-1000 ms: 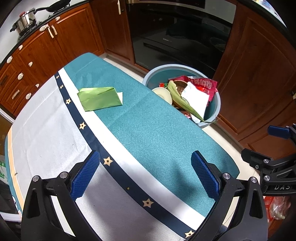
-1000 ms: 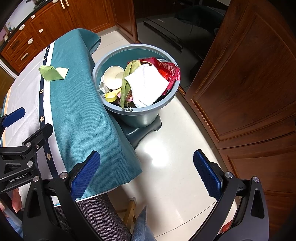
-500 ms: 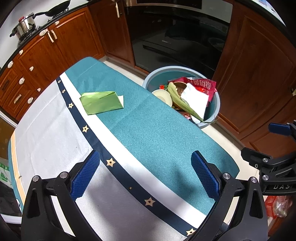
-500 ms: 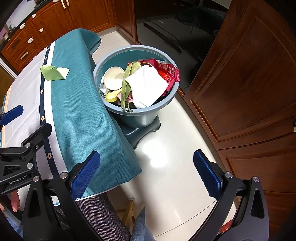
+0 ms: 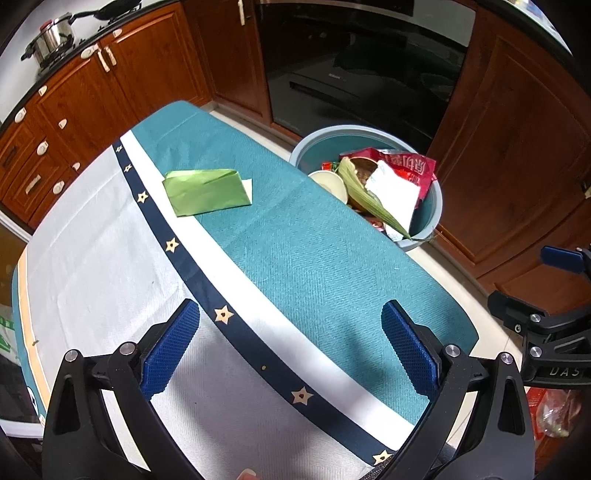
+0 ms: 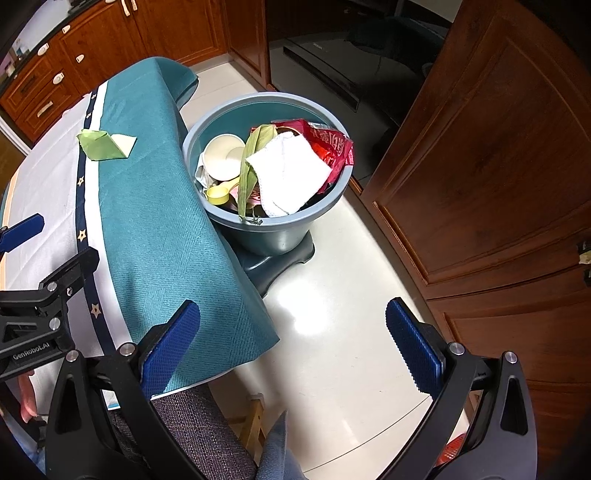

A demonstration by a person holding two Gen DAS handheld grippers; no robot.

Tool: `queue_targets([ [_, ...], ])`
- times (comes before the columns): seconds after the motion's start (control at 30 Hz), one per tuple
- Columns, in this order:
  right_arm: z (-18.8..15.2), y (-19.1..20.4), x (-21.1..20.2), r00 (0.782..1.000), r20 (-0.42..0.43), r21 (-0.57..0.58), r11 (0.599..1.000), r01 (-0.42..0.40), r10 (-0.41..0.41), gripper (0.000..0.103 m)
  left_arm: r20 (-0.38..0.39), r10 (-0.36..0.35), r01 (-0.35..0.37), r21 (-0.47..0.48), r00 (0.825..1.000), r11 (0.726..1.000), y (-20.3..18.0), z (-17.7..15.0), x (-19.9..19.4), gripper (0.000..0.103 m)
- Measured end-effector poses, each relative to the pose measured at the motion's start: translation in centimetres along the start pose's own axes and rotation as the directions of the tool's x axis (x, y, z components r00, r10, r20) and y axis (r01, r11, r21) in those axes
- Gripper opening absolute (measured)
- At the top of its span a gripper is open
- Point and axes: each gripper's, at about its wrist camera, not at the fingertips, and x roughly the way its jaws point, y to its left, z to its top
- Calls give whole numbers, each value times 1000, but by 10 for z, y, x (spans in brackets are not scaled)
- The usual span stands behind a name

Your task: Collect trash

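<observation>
A folded green paper lies on the teal part of the tablecloth, also seen from the right wrist as the green paper. Beside the table's far edge stands a blue-grey trash bin holding a white napkin, a red snack bag, a green leaf, a paper cup and a yellow scoop. The bin shows in the left wrist view too. My left gripper hovers open above the cloth, well short of the paper. My right gripper is open over the floor, nothing between its fingers.
Brown wooden cabinets and a dark oven door surround the table. A pot sits on the counter. A chair with grey fabric stands below the right gripper. Glossy floor lies between bin and cabinets.
The left gripper has drawn back and risen slightly, so the green paper and bin appear a little farther. The right gripper has barely moved. Both stay open.
</observation>
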Motion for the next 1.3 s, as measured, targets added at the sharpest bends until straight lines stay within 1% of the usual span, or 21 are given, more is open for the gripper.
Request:
queue_targets([
  [1.3,5,9,-12,1000,16,-32,999,17,-16,97,10,6,-6,-3,1000,1000,8,0,-9,99],
])
